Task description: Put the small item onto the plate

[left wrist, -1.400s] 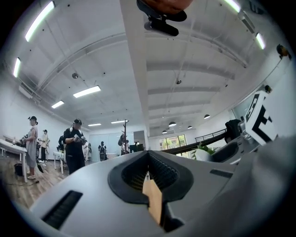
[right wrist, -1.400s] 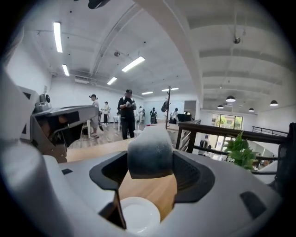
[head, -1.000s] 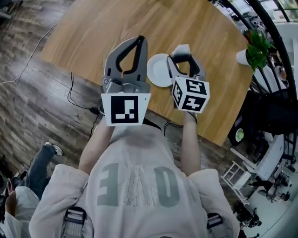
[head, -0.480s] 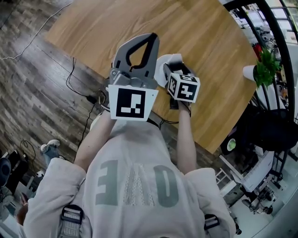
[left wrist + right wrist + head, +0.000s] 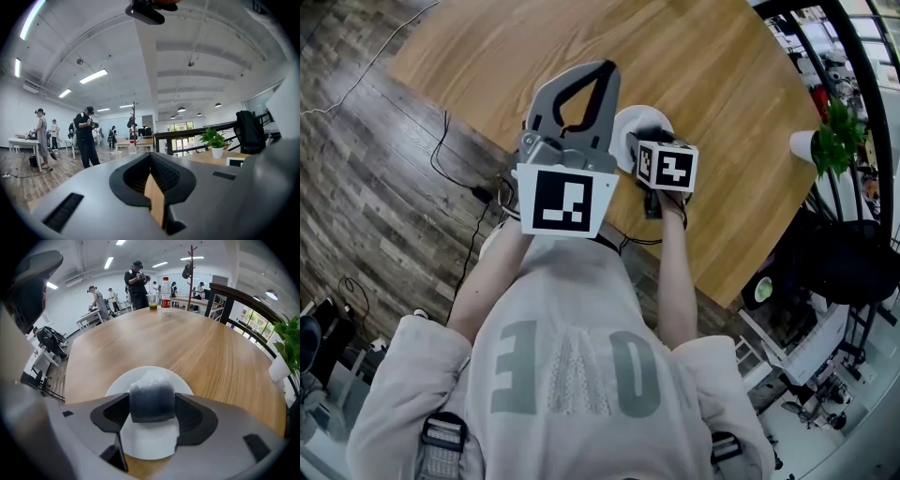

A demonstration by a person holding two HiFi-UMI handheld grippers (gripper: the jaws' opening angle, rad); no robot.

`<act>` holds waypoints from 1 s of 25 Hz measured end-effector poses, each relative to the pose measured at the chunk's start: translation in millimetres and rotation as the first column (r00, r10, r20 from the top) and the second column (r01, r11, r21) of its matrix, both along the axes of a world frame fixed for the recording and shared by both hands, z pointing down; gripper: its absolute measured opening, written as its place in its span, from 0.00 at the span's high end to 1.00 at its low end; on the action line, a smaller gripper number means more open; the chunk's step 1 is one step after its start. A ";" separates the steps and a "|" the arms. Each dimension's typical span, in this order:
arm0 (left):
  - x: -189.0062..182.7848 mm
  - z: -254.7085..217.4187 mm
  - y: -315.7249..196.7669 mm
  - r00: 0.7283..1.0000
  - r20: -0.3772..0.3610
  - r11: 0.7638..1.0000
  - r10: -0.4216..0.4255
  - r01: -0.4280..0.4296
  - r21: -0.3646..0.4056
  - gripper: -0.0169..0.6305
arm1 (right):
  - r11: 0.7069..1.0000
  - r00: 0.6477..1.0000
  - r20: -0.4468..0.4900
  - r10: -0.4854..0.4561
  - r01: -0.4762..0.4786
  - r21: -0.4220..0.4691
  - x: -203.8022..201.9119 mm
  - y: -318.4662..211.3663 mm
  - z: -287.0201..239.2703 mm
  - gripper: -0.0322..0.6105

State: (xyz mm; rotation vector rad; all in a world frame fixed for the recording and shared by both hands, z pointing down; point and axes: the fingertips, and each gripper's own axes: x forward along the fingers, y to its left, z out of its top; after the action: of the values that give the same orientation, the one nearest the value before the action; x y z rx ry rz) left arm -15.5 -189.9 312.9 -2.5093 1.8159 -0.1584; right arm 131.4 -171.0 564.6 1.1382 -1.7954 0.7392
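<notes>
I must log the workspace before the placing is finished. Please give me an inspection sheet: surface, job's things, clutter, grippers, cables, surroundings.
Surface: wooden table with a rounded edge.
Job's things: white plate near the table's near edge; small grey item held over it, contact with the plate cannot be told.
Clutter: bottle and cup at the far edge; potted plant at the right edge.
Grippers: right gripper shut on the small grey item; left gripper shut, nothing in it, pointing out into the room.
Cables: black cables on the floor beside the table.
Surroundings: plank floor, standing people, coat stand, dark railing.
</notes>
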 end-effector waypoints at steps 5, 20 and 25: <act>0.5 -1.0 0.3 1.000 0.002 1.000 0.000 0.000 0.008 0.96 | 0.999 0.998 -0.052 -0.033 0.032 -0.012 0.5 1.6 4.7 0.47; 2.8 -5.9 7.1 1.000 0.002 0.999 0.024 -0.024 0.028 0.96 | 0.999 0.998 -0.043 -0.039 0.040 0.031 -0.2 2.1 3.7 0.47; 3.5 -7.2 9.4 0.999 0.005 0.999 0.037 -0.037 0.032 0.96 | 1.000 1.000 0.000 0.018 -0.018 0.018 0.9 2.9 6.5 0.47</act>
State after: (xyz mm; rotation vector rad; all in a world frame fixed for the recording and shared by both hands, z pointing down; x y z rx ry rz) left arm -12.0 -180.4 305.6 -2.5171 1.7550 -0.1319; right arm 132.4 -168.1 571.1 1.1678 -1.7971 0.7355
